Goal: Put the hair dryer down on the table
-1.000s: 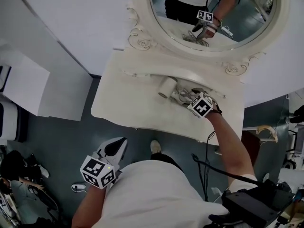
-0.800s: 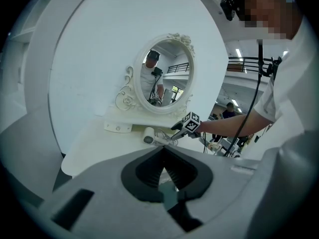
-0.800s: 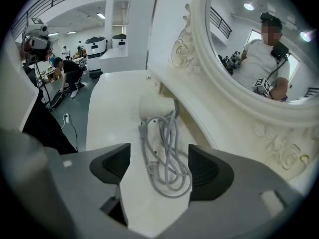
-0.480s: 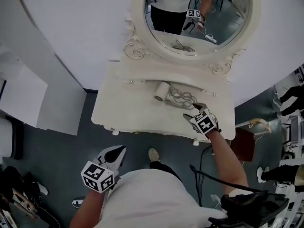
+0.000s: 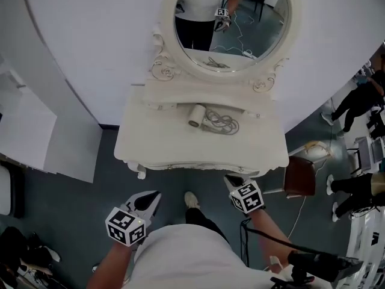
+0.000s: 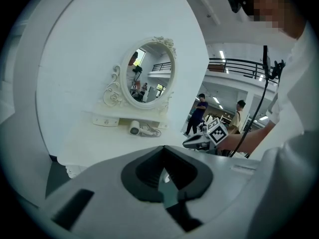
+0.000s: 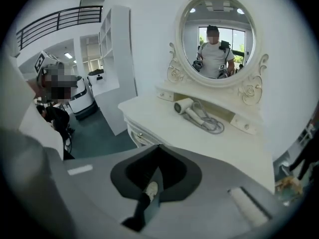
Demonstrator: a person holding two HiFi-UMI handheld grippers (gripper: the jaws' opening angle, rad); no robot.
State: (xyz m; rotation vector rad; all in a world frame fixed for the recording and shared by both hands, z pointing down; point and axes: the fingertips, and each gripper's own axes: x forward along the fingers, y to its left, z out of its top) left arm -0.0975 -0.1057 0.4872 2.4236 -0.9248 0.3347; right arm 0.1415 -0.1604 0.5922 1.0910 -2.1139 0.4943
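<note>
The white hair dryer [image 5: 197,114] lies on its side at the back of the cream dressing table [image 5: 162,144], its grey cord [image 5: 222,123] coiled beside it to the right. Nothing is touching it. My right gripper [image 5: 231,180] hangs off the table's front edge, clear of the top, shut with nothing between its fingers. My left gripper [image 5: 154,195] is low at the front left, below the table edge, shut and empty too. The right gripper view shows the hair dryer [image 7: 184,106] well beyond the jaws. It is also far off in the left gripper view, hair dryer [image 6: 134,129].
An oval mirror [image 5: 231,20] in a carved frame stands at the table's back. A brown stool [image 5: 299,176] sits at the table's right end. A white cabinet [image 5: 36,131] is to the left. People [image 5: 355,101] stand at the far right. My shoe [image 5: 191,198] is below the table front.
The right gripper has drawn back from the hair dryer to off the table's front edge, and its jaws have shut. The hair dryer stays on the table. The left gripper has not moved.
</note>
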